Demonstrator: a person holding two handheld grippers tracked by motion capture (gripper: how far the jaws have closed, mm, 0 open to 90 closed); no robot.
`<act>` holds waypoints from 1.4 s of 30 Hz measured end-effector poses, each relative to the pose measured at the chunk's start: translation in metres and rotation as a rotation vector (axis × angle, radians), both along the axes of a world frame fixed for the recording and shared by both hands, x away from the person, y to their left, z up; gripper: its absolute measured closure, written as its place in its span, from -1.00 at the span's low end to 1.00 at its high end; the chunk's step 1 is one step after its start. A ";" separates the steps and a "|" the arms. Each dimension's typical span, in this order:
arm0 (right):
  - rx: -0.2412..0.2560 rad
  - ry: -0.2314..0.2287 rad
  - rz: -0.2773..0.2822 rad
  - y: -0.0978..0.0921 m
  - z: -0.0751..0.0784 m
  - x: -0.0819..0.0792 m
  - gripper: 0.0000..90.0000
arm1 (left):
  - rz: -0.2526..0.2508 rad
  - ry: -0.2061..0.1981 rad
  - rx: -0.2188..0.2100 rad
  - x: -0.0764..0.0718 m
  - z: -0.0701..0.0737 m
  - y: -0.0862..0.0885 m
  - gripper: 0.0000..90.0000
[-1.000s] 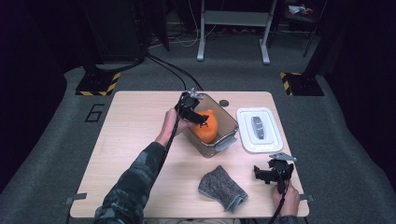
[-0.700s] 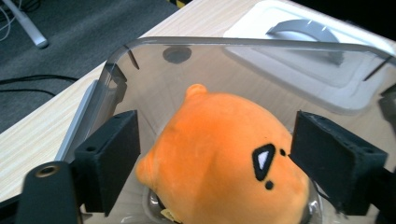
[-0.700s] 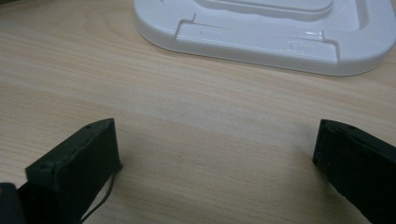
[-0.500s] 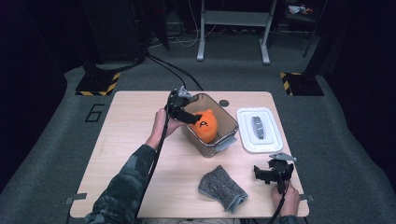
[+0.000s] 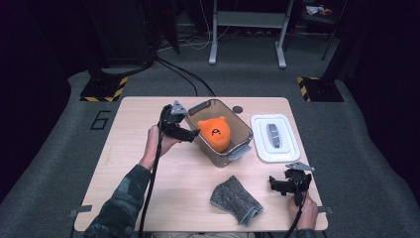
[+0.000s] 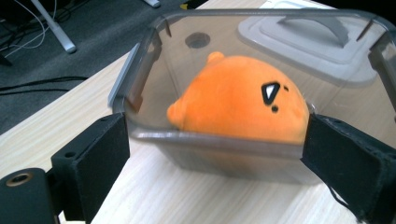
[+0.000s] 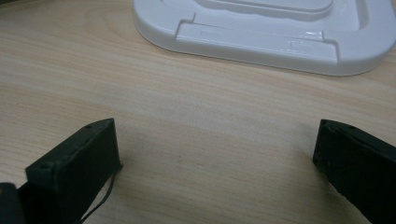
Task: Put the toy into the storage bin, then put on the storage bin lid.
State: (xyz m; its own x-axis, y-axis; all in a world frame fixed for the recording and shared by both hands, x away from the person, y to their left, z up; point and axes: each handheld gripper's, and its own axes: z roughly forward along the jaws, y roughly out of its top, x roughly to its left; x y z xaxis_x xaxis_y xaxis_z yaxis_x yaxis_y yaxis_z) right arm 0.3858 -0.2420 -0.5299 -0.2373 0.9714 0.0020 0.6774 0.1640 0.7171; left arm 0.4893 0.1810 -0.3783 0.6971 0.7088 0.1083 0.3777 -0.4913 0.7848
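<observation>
Near the table's [image 5: 148,203] front edge, at five o'clock, the right gripper [image 5: 287,186] rests with fingers wide apart and empty, the grey cloth [image 5: 236,200] beside it. Toward the middle, the left gripper [image 5: 190,134], fingers open and empty, sits at nine o'clock of the clear box [image 5: 233,148]. The orange plush toy [image 5: 215,132] already lies inside; the white lid [image 5: 275,138], at three o'clock, likely remains to be fitted.

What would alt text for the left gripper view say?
An orange plush toy lies inside a clear plastic box on a wooden table. The left gripper frames it, jaws wide open.
</observation>
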 end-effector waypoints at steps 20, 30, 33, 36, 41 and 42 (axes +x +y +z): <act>-0.001 0.000 0.001 0.000 0.000 0.000 -1.00 | 0.106 0.059 0.037 -0.025 -0.063 0.059 -0.94; 0.006 -0.001 -0.003 0.001 0.000 0.000 -1.00 | 0.146 0.150 0.116 -0.032 -0.126 0.084 -1.00; 0.007 -0.002 -0.001 0.001 0.000 0.000 -1.00 | 0.160 0.177 0.124 -0.033 -0.141 0.088 -1.00; 0.007 -0.001 -0.001 0.001 0.000 0.000 -1.00 | 0.176 0.162 0.053 -0.032 -0.147 0.095 -1.00; 0.008 0.000 0.001 0.001 0.000 0.000 -1.00 | 0.158 0.146 0.016 -0.032 -0.151 0.101 -1.00; 0.008 0.000 0.003 0.001 0.000 0.000 -1.00 | 0.155 0.148 0.013 -0.031 -0.151 0.101 -1.00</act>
